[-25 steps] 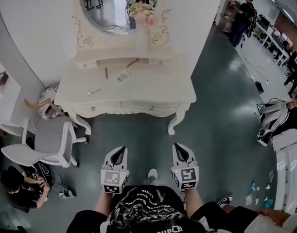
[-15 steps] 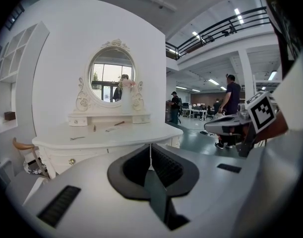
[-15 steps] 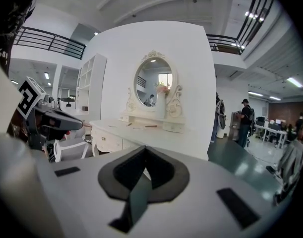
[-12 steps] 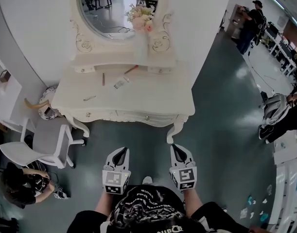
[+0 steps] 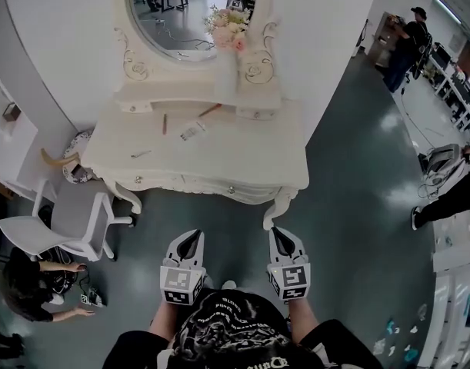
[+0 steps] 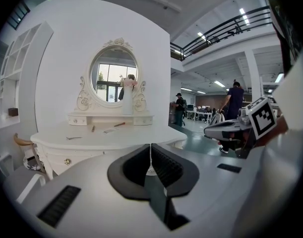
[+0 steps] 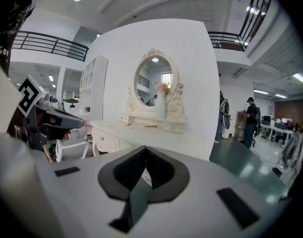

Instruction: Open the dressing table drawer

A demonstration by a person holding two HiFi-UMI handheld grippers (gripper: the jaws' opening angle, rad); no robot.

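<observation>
Left of the table [image 5: 250, 156], a white chair [image 5: 69, 229] stands just beside its leg. Before the table's front, the left tongs [image 5: 190, 239] are clenched on nothing. The table's edge now lies nearer to them than a second ago, so the person is walking up. Along that front the drawer [image 5: 185, 183] is shut, its knob [image 5: 231, 189] untouched. Before the table's right leg, the right tongs [image 5: 285, 238] are likewise clenched and empty. The approach looks unfinished: one pair must still open and reach a knob.
</observation>
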